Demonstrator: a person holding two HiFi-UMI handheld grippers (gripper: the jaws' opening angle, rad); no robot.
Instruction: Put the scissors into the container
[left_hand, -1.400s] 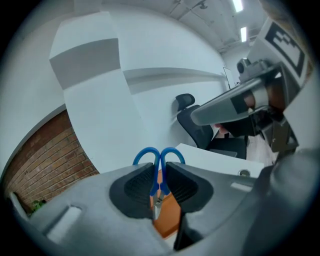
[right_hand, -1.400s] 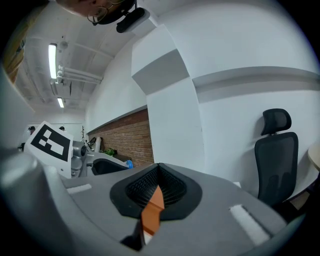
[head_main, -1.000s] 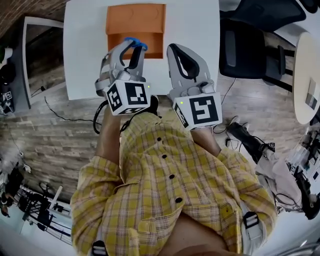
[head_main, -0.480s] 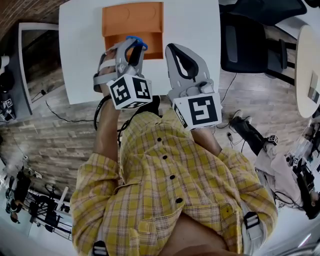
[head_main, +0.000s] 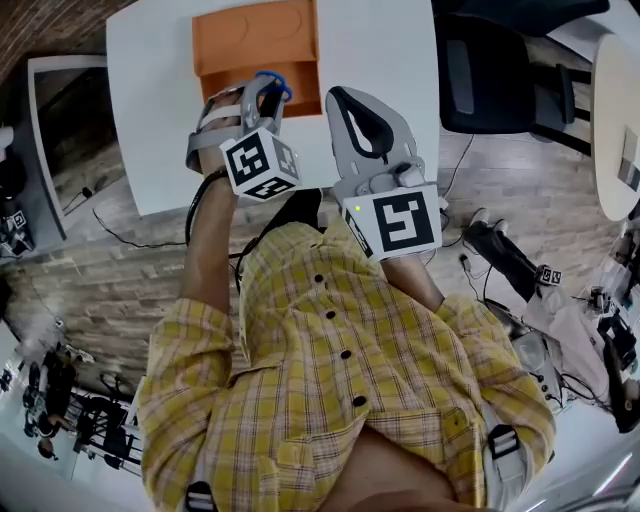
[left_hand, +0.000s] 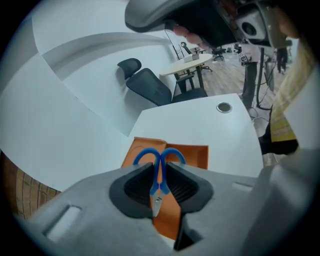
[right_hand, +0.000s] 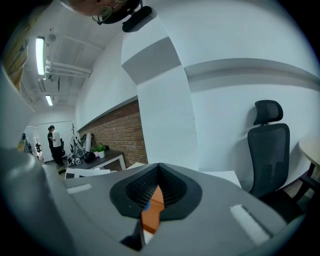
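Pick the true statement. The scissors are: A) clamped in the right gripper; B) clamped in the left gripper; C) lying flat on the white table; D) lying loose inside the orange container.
B: the left gripper has its jaws shut on the scissors just below their blue handles.

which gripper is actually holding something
The left gripper, shut on the blue-handled scissors; the right gripper is shut with nothing between its jaws.
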